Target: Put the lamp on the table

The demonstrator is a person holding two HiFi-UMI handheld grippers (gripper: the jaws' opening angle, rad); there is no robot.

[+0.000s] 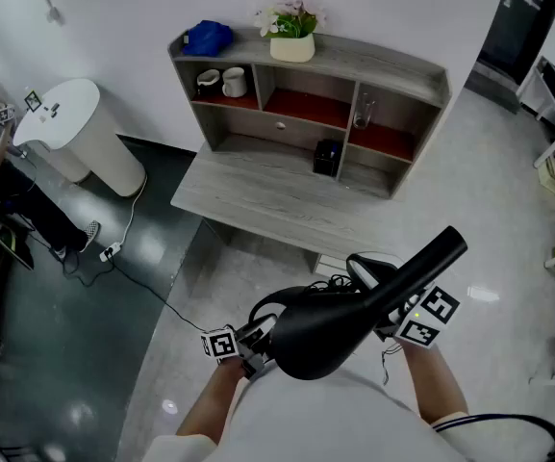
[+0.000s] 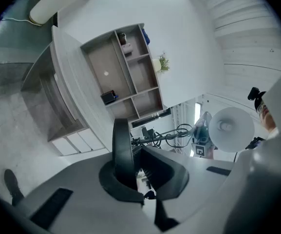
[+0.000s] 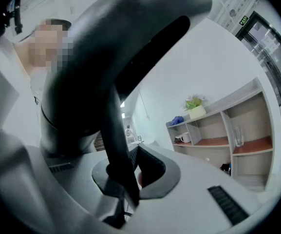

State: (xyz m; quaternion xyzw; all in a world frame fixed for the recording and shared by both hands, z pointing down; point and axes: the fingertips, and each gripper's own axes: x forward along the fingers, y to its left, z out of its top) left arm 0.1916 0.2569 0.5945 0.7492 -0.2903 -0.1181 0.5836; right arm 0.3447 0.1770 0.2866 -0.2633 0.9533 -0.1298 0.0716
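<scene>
Lamp [image 1: 335, 330]: black, held up in the air, near the table's [image 1: 248, 195] front edge, not on it.
Left tongs [image 1: 256, 343]: closed tight on a thin black part of the lamp.
Right tongs [image 1: 391, 323]: closed on another thin black lamp part.
Shelf [image 1: 392, 65]: along the tabletop's back edge.
Left box: two cups [image 1: 221, 82].
Right box: a glass [image 1: 362, 114].
Shelf top: flower pot [image 1: 292, 44], blue thing [image 1: 208, 37] at the left end.
Black box [image 1: 327, 157]: on the tabletop, under the shelf.

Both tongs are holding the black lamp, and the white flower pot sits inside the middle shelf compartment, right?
Not quite. The flower pot stands on top of the shelf unit, not inside a compartment; the head view shows it. The left tongs and right tongs do both hold the black lamp.
</scene>
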